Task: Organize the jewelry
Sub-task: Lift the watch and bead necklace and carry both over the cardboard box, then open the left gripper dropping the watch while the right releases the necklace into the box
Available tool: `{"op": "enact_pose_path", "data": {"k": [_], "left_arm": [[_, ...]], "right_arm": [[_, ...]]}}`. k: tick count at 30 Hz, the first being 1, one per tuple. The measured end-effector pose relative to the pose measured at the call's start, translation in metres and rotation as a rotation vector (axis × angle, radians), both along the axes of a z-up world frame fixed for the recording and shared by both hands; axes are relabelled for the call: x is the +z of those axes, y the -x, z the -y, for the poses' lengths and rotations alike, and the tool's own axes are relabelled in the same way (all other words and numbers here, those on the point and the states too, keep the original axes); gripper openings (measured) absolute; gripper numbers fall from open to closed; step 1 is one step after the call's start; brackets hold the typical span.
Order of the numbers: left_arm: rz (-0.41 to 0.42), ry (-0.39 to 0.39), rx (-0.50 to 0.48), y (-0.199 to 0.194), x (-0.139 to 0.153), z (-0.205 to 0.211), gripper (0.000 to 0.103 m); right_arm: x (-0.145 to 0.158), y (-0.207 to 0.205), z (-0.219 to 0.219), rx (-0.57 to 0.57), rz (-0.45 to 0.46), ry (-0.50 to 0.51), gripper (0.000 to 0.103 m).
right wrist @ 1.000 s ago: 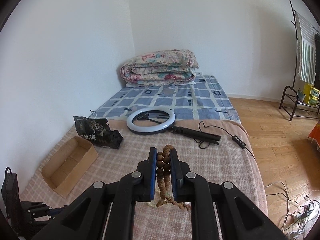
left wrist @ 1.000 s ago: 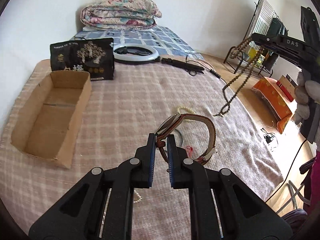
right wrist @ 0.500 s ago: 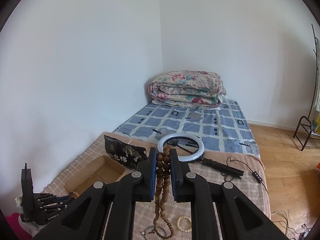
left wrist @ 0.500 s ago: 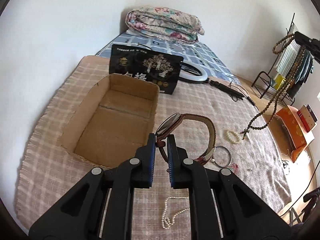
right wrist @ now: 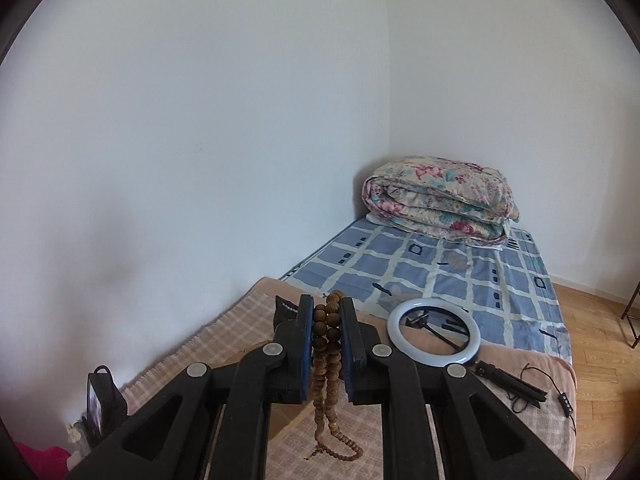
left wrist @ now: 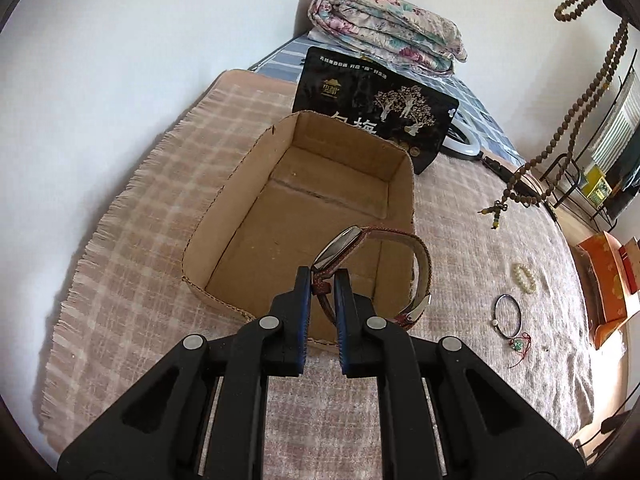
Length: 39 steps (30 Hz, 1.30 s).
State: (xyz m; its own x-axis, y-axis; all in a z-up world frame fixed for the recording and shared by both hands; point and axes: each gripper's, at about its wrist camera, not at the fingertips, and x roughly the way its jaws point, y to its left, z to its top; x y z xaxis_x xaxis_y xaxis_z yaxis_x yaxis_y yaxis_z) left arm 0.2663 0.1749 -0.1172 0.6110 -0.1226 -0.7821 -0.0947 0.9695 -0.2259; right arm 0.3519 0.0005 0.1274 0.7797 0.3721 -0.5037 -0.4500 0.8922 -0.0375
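Note:
My left gripper (left wrist: 322, 280) is shut on the strap of a brown leather watch (left wrist: 420, 264) and holds it over the near right corner of an open cardboard box (left wrist: 224, 216). My right gripper (right wrist: 326, 312) is shut on a long string of brown wooden beads (right wrist: 326, 392) that hangs down from its jaws; the same beads (left wrist: 576, 108) dangle high at the right of the left wrist view. On the checked blanket (left wrist: 460, 240) right of the box lie a small pearl bracelet (left wrist: 525, 277) and a thin dark bangle (left wrist: 507, 315) with a red-corded green charm (left wrist: 517, 346).
A black snack bag (left wrist: 372, 100) leans behind the box. A ring light (right wrist: 434, 332) with stand and cable lies further back, before a folded floral quilt (right wrist: 438, 200). A wall runs along the bed's left. An orange box (left wrist: 608, 280) and a metal rack (left wrist: 592, 168) stand on the floor at the right.
My left gripper has carried the watch leftward, from above the loose jewelry to above the box's near corner. My right gripper has risen and swung toward the wall with the beads.

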Motion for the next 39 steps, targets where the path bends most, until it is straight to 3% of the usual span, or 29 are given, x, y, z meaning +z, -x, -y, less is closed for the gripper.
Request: {"op": "enact_pose_path", "data": {"k": [9,18,28,34,36,38,39], "left_arm": [[-0.024,0.016,0.031,-0.008,-0.01,-0.015,0.01],[-0.061,0.013,0.04,-0.016,-0.022,-0.013,0.01],[-0.086,0.013,0.052,-0.024,-0.03,-0.012,0.01],[-0.083,0.006,0.054,-0.026,-0.03,-0.01,0.01],[-0.072,-0.005,0.062,-0.024,-0.027,-0.009,0.013],[-0.053,-0.008,0.061,-0.023,-0.022,-0.008,0.03],[-0.043,-0.012,0.064,-0.022,-0.02,-0.007,0.035]], "right_arm": [[-0.028,-0.03,-0.062,0.069,-0.038,0.005,0.01],[-0.099,-0.062,-0.093,0.064,-0.149,0.061,0.01],[-0.17,-0.082,-0.101,0.057,-0.283,0.085,0.011],[-0.195,-0.081,-0.1,0.042,-0.332,0.094,0.011],[-0.197,-0.081,-0.097,0.048,-0.348,0.075,0.013],[-0.195,-0.08,-0.095,0.044,-0.343,0.065,0.032],[-0.194,-0.08,-0.095,0.038,-0.335,0.066,0.036]]}}
